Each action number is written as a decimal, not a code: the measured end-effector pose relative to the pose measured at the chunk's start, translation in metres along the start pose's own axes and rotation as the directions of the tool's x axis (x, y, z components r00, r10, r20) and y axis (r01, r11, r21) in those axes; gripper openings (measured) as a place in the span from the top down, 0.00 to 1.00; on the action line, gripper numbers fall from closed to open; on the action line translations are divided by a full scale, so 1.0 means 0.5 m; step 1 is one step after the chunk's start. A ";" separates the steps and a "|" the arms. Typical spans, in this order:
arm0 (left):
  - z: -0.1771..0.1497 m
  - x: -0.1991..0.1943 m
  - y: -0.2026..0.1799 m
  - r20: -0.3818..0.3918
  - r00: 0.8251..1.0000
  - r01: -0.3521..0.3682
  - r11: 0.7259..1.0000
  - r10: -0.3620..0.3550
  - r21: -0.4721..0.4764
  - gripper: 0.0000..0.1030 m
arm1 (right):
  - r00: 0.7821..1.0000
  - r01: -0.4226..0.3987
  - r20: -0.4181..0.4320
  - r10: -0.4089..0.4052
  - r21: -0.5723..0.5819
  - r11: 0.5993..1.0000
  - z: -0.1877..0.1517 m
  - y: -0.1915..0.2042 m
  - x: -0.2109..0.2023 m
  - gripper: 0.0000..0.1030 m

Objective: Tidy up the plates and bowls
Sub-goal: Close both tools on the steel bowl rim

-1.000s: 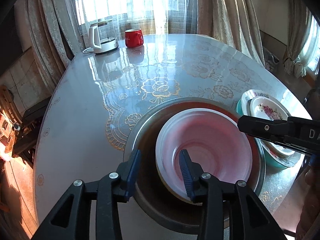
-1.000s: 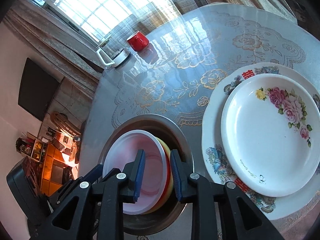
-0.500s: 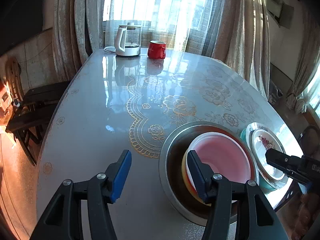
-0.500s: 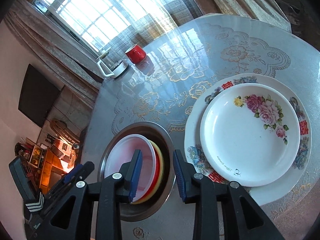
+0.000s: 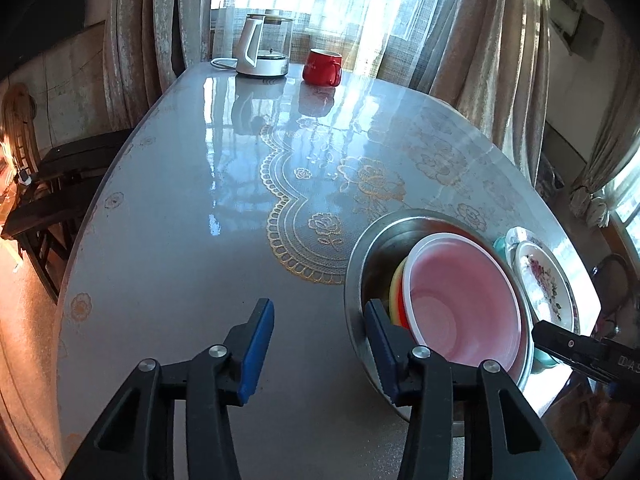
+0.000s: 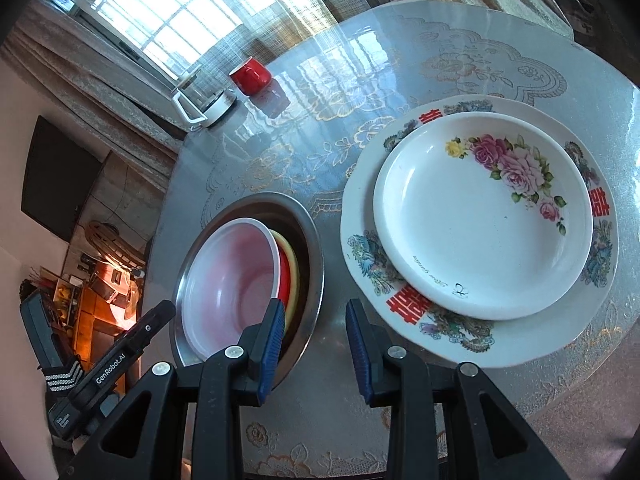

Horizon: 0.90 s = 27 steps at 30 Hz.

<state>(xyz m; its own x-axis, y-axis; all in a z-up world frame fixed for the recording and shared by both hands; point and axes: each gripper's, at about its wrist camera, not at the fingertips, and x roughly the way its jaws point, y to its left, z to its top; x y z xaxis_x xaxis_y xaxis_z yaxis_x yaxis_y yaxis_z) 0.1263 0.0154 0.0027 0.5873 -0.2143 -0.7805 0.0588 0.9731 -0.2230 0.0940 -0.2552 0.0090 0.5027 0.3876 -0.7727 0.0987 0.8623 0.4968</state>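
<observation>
Judging by size first, the steel basin (image 5: 362,256) is the biggest piece: thin metal, stiff, light for its width and slick on this glossy tabletop (image 5: 192,240), so I would pinch its rim and expect it to slide before it lifts. I count 1 basin, sitting near the tabletop's front edge, just left of the plates.

Next comes the large plate (image 6: 404,304) with red characters and a painted border, lying flat on the tabletop to the basin's right. It looks like glazed ceramic, heavy, brittle and slippery; only its overhanging rim offers a hold. On top of it rests the rose-patterned plate (image 6: 460,224), smaller, equally fragile, its raised lip being the place to grip. That makes 2 plates I can count from the right wrist view; the left wrist view shows a teal edge (image 5: 544,356) under them, which I cannot identify.

Inside the basin 3 bowls are nested and tilted: the pink-lined white bowl (image 5: 460,304) on top, then a red bowl (image 6: 285,276), then a yellow bowl (image 6: 294,260), the last 2 showing only as rims. They look like light plastic, a little flexible, forgiving if dropped; I would take the top one by its near rim.

My left gripper (image 5: 320,344) is spread wide and empty, one finger by the basin's rim. My right gripper (image 6: 314,344) is also parted and empty, hovering between basin and plates.
</observation>
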 end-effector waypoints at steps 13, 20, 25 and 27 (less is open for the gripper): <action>0.002 0.014 -0.032 -0.094 0.994 0.067 0.992 -0.057 0.109 0.78 | 0.998 0.045 -0.049 -0.047 -0.026 0.999 -0.011 0.016 0.038 0.69; 0.006 0.031 -0.048 -0.137 0.990 0.061 0.983 -0.038 0.173 0.78 | 0.997 0.056 -0.051 -0.058 -0.037 0.998 -0.005 0.017 0.052 0.69; 0.007 0.036 -0.054 -0.164 0.986 0.075 0.976 -0.041 0.206 0.77 | 0.995 0.078 -0.055 -0.080 -0.046 0.996 -0.002 0.022 0.059 0.69; 0.007 0.041 -0.054 -0.186 0.981 0.090 0.974 -0.051 0.209 0.76 | 0.995 0.077 -0.062 -0.080 -0.046 0.996 -0.002 0.024 0.066 0.69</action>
<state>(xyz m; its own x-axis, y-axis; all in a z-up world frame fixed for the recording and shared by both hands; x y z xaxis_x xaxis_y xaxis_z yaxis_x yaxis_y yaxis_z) 0.1396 -0.0148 -0.0056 0.4235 -0.2760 -0.8628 0.2792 0.9459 -0.1654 0.1109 -0.2319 -0.0108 0.4387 0.3373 -0.8330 0.0970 0.9037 0.4170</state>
